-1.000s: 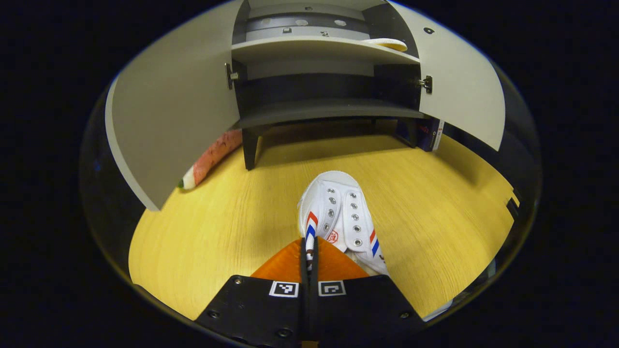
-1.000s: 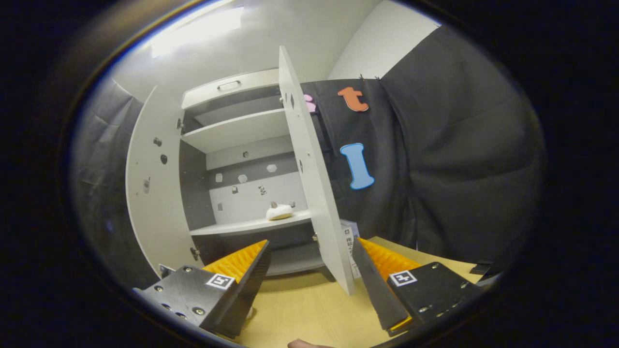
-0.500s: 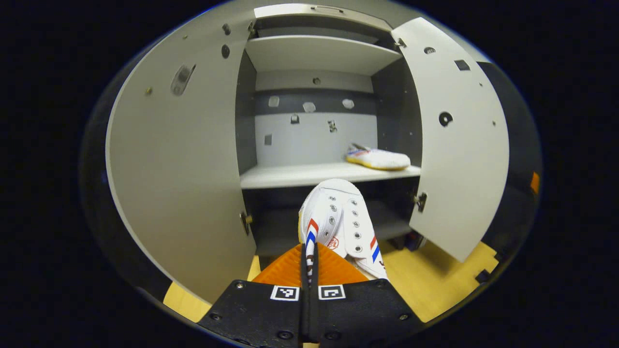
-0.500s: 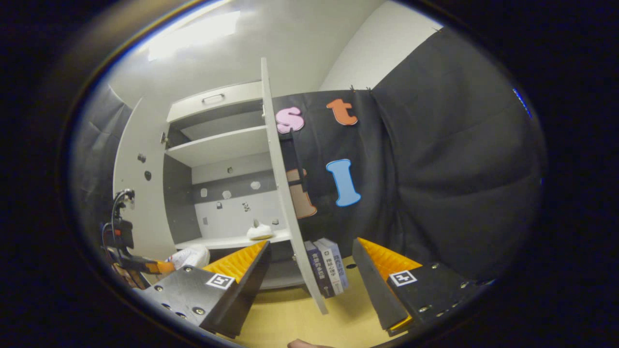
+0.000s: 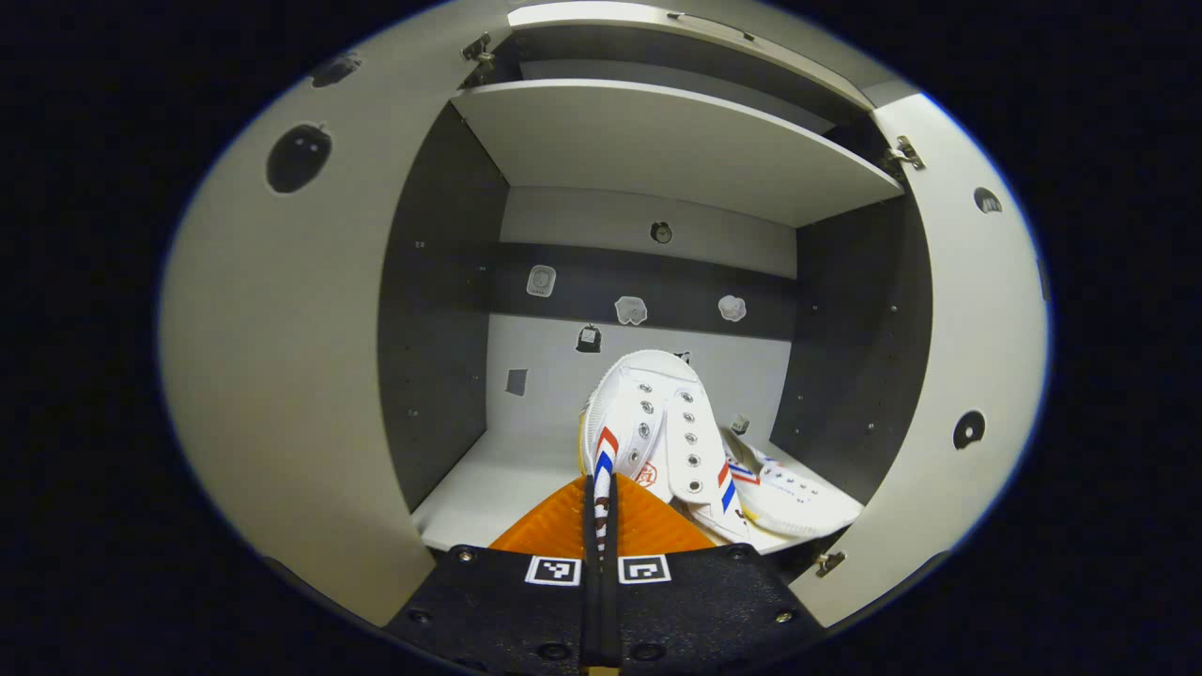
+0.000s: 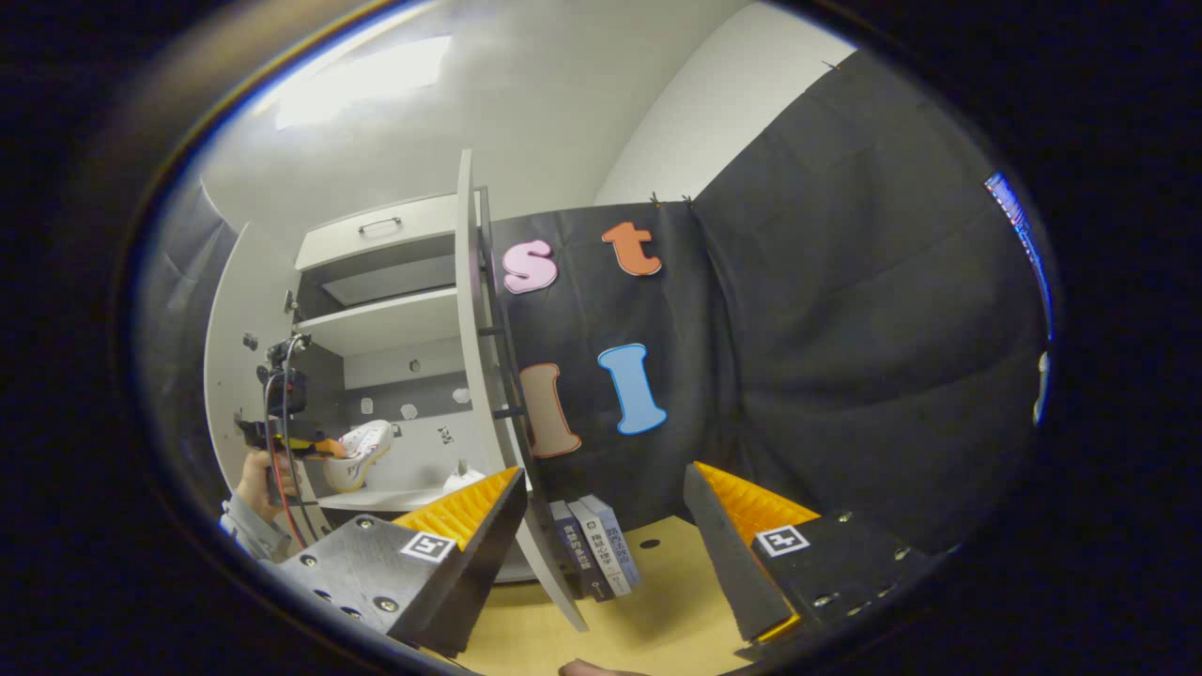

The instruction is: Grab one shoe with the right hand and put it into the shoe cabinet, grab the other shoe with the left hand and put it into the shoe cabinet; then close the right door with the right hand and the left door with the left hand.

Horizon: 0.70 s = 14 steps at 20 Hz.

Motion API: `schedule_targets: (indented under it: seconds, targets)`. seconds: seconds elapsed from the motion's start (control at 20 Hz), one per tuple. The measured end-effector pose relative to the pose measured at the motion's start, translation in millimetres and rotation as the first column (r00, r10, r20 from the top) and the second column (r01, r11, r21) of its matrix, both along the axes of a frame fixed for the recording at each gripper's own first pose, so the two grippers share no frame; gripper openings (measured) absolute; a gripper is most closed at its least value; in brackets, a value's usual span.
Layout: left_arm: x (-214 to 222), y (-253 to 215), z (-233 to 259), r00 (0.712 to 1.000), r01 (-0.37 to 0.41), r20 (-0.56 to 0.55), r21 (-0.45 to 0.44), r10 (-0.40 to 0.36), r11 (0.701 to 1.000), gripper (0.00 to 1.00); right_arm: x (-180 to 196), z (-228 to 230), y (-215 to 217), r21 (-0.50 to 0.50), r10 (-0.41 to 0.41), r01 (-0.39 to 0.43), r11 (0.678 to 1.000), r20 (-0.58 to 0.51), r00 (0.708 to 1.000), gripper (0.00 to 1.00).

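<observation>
We hold the second shoe in the left gripper, fingers closed on its heel rim, toe pointing straight ahead into the cabinet. It hangs above the shelf; the first shoe lies just right of it. Open shelf room lies to the left, so we judge the set-down should favour that side. The right gripper stands open and empty, beside the right door.

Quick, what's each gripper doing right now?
Left gripper: shut on a white shoe, inside the cabinet.
Right gripper: open, holding nothing.
</observation>
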<state>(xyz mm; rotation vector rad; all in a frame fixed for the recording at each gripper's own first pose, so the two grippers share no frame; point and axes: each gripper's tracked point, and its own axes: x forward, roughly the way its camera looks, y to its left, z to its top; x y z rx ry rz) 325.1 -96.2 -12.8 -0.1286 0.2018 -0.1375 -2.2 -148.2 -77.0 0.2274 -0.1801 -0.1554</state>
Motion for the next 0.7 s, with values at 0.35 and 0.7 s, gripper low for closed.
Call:
schedule_targets:
  seconds: [0.35, 0.7]
  targets:
    - [69.5, 1.4, -46.5, 0.994, -0.052, -0.095, 0.015, 0.053, 0.999, 0.0, -2.9, -16.2, -22.6, 0.0, -0.045, 0.045, 0.999, -0.04, 0.998, 0.96]
    - [74.5, 1.6, -75.9, 0.973, -0.044, -0.228, 0.026, 0.049, 0.999, 0.08, 12.1, -22.7, -33.5, -0.071, -0.075, 0.07, 0.995, -0.082, 0.994, 0.96]
